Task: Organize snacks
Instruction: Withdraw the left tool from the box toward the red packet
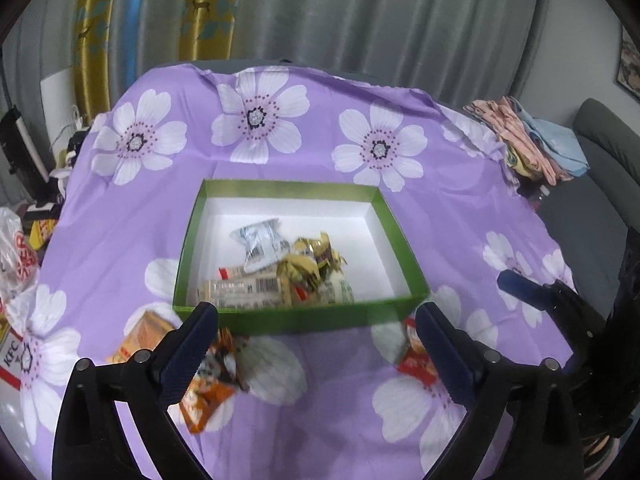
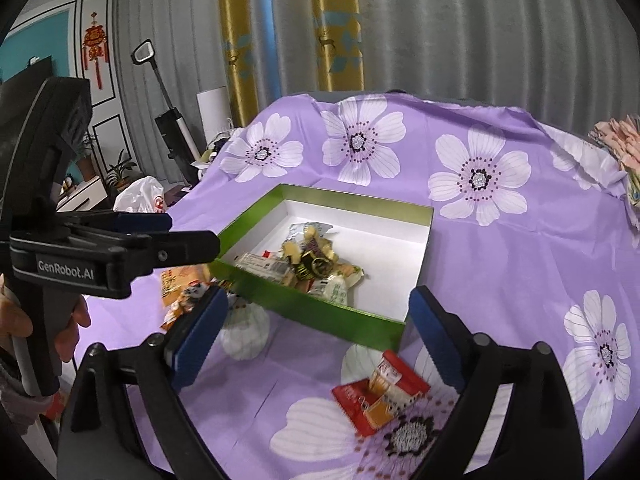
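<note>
Left gripper (image 1: 316, 344): jaws spread wide, gripping nothing; dark blue ribbed pads on black arms, hovering just short of the box's near wall.
Under the left finger: an orange snack packet (image 1: 208, 392), crinkled foil, lying flat on the cloth; beside it a pale yellow-orange packet (image 1: 140, 338), its print too blurred to read.
Right gripper (image 2: 316, 340): jaws likewise wide apart and empty, the same blue pads, poised above the cloth near the box's front corner.
Between the right fingers: a red snack packet (image 2: 380, 394), flat and glossy, lying on a white flower just outside the box.
Green box (image 1: 296, 318): shallow rectangular cardboard tray, green walls, white floor, open at the top.
Box contents: a silver-white pouch (image 1: 258, 242), long beige wrapped bars (image 1: 244, 290) and crumpled gold-and-brown wrappers (image 1: 316, 260), heaped toward the near wall.
Open room in the box: the far half and the right side of the white floor are bare.
Tablecloth (image 1: 280, 420): smooth purple fabric with large white flowers, wrinkled at its far edge.
Edges: folded pink and blue cloths (image 1: 532, 140) sit at the far right corner; a white plastic bag (image 2: 142, 198) lies beyond the left edge.
Backdrop: grey pleated curtain (image 1: 380, 20).
</note>
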